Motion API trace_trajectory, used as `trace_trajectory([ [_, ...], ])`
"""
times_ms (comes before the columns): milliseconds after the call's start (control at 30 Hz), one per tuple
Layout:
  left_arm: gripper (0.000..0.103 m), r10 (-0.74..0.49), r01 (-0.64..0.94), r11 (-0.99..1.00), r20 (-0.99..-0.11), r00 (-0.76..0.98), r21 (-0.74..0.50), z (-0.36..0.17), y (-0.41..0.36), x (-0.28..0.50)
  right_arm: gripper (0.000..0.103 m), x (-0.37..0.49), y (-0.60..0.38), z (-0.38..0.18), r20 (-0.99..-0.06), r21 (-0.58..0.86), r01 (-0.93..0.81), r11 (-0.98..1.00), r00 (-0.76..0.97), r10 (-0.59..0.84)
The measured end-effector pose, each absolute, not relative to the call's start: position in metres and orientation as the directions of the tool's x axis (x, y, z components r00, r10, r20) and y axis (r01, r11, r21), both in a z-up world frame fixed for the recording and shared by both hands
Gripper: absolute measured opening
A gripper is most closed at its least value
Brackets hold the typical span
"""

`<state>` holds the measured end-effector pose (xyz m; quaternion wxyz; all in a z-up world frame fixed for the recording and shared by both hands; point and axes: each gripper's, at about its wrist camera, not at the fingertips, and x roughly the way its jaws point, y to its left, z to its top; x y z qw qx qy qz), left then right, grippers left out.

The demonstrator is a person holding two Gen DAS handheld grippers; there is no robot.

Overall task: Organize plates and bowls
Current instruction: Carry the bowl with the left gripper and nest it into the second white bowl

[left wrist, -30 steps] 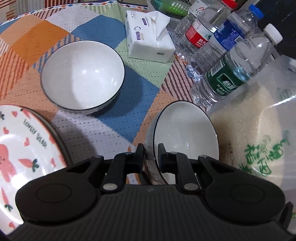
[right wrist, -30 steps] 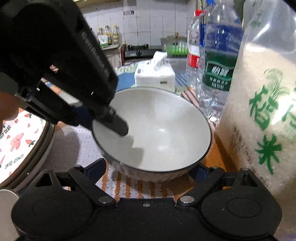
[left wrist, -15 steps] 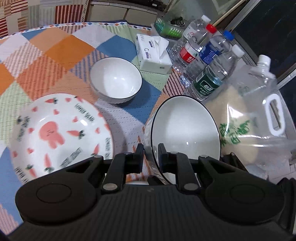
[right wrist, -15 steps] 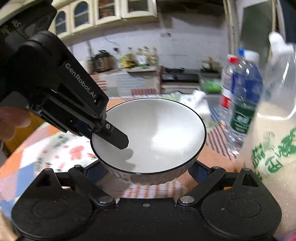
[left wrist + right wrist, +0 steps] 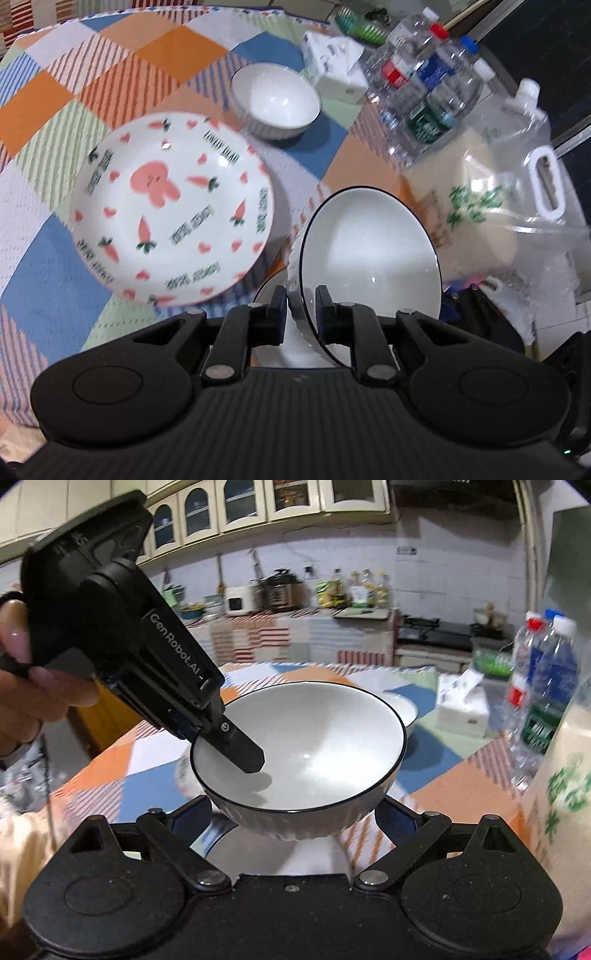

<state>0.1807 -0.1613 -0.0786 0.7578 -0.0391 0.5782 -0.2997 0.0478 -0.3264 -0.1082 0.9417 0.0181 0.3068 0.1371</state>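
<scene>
Two grippers, one lifted bowl

Left gripper (image 5: 300, 299) pinches the rim of a white bowl (image 5: 369, 266) with a thin black edge line and ribbed outside, held in the air. Right gripper (image 5: 291, 814) is spread wide beneath that bowl, not gripping it. Left of the bowl lies the rabbit-and-carrot plate (image 5: 171, 208); beyond it sits a second white bowl (image 5: 275, 99) on the patchwork tablecloth (image 5: 110, 74).

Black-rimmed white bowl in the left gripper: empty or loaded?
Empty: the black-rimmed white bowl shows a bare glossy interior; left gripper clamps its rim.

Left wrist view looking down, right level (both share bowl (image 5: 369, 258))
</scene>
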Motion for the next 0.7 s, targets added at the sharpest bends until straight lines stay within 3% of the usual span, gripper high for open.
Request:
trace_trajectory([
  [700,0.015,-0.402,0.407,0.851,-0.911,0.095,-0.333,-0.122,-0.165,0.165,0.098,0.023,-0.318,-0.137,-0.648,0.153,-0.25,0.956,0.705,0.288],
])
